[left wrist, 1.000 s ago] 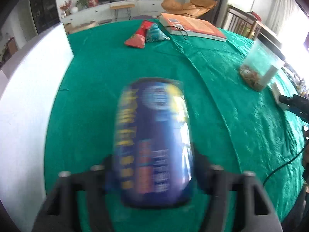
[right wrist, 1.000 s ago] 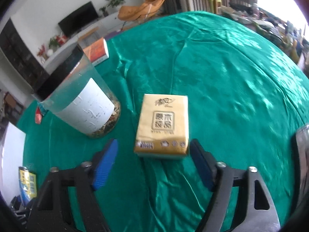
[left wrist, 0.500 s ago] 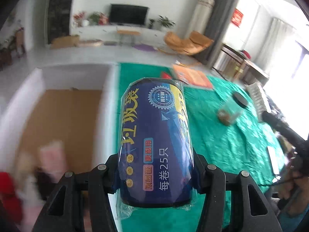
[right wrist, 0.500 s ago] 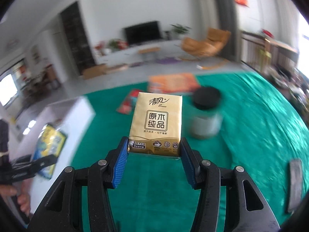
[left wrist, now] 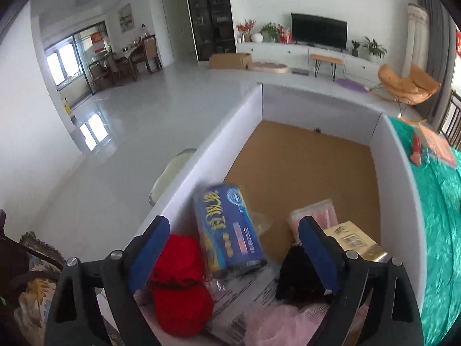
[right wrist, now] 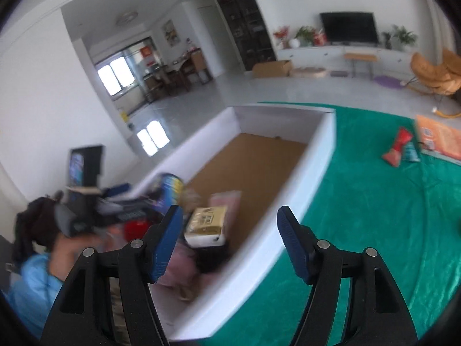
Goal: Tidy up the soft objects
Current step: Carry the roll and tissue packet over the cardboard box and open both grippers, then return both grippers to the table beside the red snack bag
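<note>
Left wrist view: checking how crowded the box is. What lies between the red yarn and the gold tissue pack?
In the left wrist view, the blue roll and a black item lie between red yarn and gold tissue pack.

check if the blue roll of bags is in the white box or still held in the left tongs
In the box. The blue roll lies tilted among the other soft things inside the white box, and the left tongs, which have just been opening, stand clear of it.
</note>
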Demonstrator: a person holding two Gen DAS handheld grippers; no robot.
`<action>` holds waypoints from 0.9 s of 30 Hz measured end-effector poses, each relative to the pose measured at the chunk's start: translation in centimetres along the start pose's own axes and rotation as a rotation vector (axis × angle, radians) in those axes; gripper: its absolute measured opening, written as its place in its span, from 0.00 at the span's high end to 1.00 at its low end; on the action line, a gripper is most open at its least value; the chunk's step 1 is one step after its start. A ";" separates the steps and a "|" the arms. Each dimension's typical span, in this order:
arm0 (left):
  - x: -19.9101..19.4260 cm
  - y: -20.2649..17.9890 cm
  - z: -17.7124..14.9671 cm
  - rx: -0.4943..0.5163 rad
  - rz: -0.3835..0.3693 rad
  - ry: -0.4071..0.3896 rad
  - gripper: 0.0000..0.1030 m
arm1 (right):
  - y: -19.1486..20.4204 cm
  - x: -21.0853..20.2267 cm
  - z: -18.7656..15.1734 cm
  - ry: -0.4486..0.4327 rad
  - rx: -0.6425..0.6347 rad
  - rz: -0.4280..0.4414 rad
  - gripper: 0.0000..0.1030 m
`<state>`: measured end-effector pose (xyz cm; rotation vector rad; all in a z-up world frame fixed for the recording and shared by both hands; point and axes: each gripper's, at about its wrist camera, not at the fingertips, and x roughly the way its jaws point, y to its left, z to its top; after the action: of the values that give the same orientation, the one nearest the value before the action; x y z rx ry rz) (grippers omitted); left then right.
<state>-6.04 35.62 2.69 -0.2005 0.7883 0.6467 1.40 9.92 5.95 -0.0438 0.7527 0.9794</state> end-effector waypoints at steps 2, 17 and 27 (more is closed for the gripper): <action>-1.0 -1.6 0.8 0.000 -0.062 -0.042 0.12 | -2.8 -0.7 -2.3 -0.022 -0.015 -0.124 0.30; 3.2 -39.5 7.9 0.533 -0.598 0.050 0.04 | -23.3 -8.3 -14.5 -0.039 0.426 -0.564 0.30; 19.3 -47.8 11.8 0.348 -0.473 0.138 0.04 | -24.4 -7.6 -15.4 -0.001 0.502 -0.476 0.30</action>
<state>40.19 11.47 -6.00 -0.1070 0.9327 0.0458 8.99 -15.25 -8.21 0.2069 0.9165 0.3233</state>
